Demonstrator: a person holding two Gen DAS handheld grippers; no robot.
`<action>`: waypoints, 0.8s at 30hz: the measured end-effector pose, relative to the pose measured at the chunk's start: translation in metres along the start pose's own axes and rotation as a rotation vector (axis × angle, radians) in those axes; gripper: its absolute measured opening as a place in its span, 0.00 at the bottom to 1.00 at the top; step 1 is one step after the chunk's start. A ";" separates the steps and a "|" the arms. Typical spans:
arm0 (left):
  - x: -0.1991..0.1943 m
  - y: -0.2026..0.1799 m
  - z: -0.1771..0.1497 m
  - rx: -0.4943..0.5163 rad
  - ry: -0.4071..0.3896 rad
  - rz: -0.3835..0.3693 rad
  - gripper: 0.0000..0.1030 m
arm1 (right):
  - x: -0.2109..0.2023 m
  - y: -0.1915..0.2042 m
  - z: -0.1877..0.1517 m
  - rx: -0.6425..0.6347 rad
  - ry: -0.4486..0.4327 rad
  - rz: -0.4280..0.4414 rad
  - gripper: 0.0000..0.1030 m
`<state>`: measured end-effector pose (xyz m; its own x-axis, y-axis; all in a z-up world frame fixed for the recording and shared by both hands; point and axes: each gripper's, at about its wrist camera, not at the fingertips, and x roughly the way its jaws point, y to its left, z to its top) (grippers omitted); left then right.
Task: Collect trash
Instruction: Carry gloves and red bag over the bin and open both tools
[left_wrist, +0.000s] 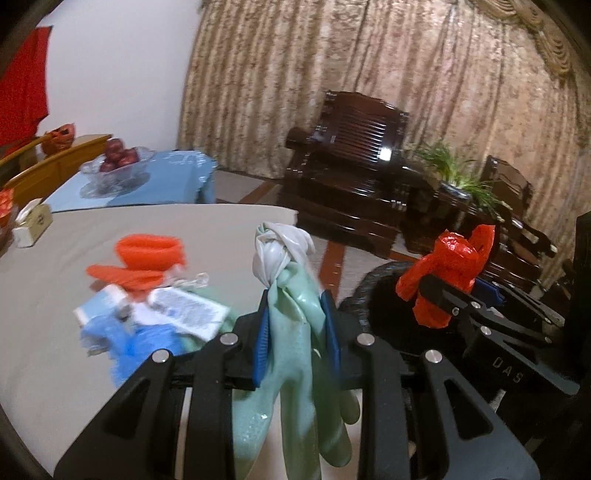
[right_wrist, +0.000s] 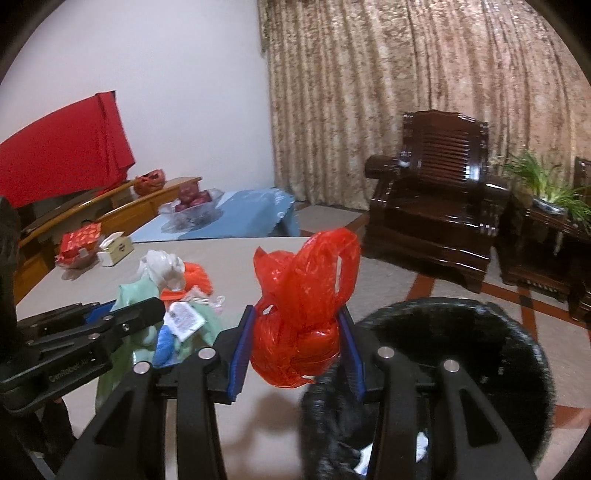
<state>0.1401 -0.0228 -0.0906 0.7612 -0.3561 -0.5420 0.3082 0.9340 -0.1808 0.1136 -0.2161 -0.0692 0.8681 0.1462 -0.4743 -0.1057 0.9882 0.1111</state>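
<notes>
Over the edge of the beige table (right_wrist: 229, 258), the right gripper (right_wrist: 295, 350) pinches a knotted red plastic bag (right_wrist: 299, 314) between its blue pads, with the black bin (right_wrist: 461, 350) just beside it, below and to the right. The left gripper (left_wrist: 295, 332) is clamped on a pale green rubber glove (left_wrist: 295, 314), whose knotted white cuff stands above the jaws while the fingers dangle below. More litter remains on the table: an orange scrap (left_wrist: 147, 258), a printed white label (left_wrist: 188, 310) and blue plastic (left_wrist: 144, 347), lying close together. The step in hand looks like carrying both pieces to the bin. To do it well, the right hand should bring the bag fully over the bin's mouth before the jaws part, since the bag is light and could catch on the rim. The glove hangs long, so the left hand should hold it high enough that its fingers clear the rim, and wait until the right gripper is out of the way.
</notes>
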 end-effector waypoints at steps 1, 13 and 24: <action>0.002 -0.004 0.000 0.005 0.000 -0.010 0.24 | -0.002 -0.004 0.000 0.003 -0.002 -0.009 0.42; 0.036 -0.076 0.003 0.083 0.021 -0.158 0.24 | -0.038 -0.078 -0.010 0.065 -0.006 -0.154 0.42; 0.079 -0.136 -0.008 0.142 0.081 -0.266 0.24 | -0.057 -0.135 -0.035 0.126 0.034 -0.282 0.42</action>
<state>0.1541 -0.1777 -0.1151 0.5968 -0.5790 -0.5555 0.5720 0.7925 -0.2115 0.0609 -0.3564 -0.0878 0.8376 -0.1296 -0.5307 0.2001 0.9767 0.0774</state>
